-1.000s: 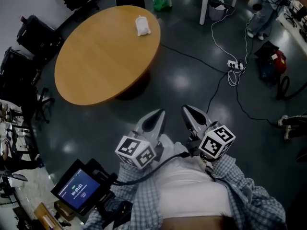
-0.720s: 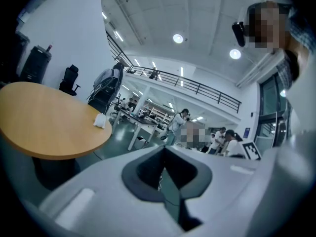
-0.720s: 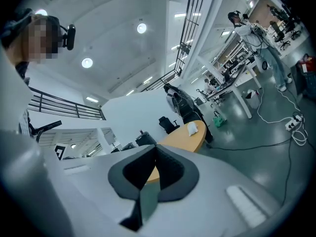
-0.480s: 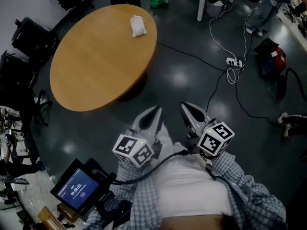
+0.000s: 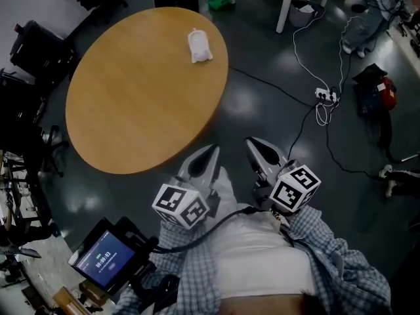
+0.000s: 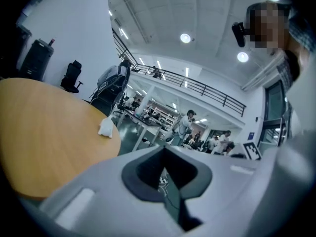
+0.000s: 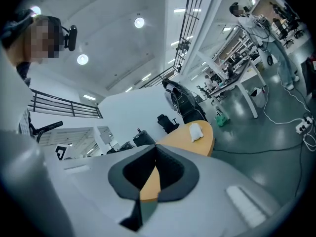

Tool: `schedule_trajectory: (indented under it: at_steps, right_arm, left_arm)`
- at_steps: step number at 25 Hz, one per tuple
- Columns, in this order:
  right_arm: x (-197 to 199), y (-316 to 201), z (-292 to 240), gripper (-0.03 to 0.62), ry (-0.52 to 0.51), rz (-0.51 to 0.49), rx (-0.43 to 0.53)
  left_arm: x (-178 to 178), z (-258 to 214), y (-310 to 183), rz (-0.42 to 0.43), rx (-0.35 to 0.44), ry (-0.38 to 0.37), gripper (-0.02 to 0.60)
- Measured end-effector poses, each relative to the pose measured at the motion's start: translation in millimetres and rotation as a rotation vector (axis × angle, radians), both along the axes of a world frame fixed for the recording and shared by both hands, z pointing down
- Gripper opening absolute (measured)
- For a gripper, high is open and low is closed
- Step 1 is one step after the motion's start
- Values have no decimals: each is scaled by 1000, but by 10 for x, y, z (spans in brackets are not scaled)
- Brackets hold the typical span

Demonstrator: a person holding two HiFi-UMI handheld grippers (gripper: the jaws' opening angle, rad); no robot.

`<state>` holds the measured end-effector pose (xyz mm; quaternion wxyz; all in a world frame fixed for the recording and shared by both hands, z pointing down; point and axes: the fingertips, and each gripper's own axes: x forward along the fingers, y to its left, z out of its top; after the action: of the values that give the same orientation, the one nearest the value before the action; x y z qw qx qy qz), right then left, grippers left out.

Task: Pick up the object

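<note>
A small white object (image 5: 199,46) lies near the far right edge of a round wooden table (image 5: 131,104); it also shows as a white lump (image 6: 105,127) in the left gripper view and the white object (image 7: 196,131) in the right gripper view. Both grippers are held close to the person's body, well short of the table. My left gripper (image 5: 209,157) is shut with nothing between its jaws. My right gripper (image 5: 255,148) is shut and holds nothing.
Office chairs (image 5: 39,44) ring the table's left side. A power strip with cables (image 5: 326,97) lies on the dark floor to the right, by a red and black bag (image 5: 375,97). A white table leg (image 5: 285,5) stands behind. A screen device (image 5: 105,261) hangs at lower left.
The head view has shifted slightly, so the table and white object sit a little lower and to the right in the picture. Both grippers stay shut near the body.
</note>
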<state>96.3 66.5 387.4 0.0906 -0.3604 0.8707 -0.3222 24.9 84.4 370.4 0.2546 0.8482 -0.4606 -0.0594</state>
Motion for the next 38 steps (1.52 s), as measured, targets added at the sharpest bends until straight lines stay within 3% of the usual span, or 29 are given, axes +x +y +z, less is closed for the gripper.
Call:
schedule_trajectory:
  at_steps: [7, 15, 22, 26, 30, 38]
  right_arm:
    - [-575, -607, -6, 6, 13, -7, -3]
    - [-767, -1042, 50, 6, 57, 6, -16]
    - [-775, -1493, 117, 6, 76, -33, 4]
    - [-960, -1841, 170, 6, 87, -80, 20]
    - [-1071, -2217, 248, 6, 105, -116, 1]
    - [-1211, -2909, 630, 6, 170, -191, -69]
  left_arm:
    - [-507, -51, -614, 14, 21, -8, 3]
    - [-767, 50, -1068, 6, -10, 17, 3]
    - [-790, 118, -1441, -28, -22, 5, 3]
    - [-1013, 172, -1713, -92, -34, 9, 3]
    - [-1229, 197, -2037, -189, -77, 119, 3]
    - [-1484, 391, -2539, -294, -162, 83, 3]
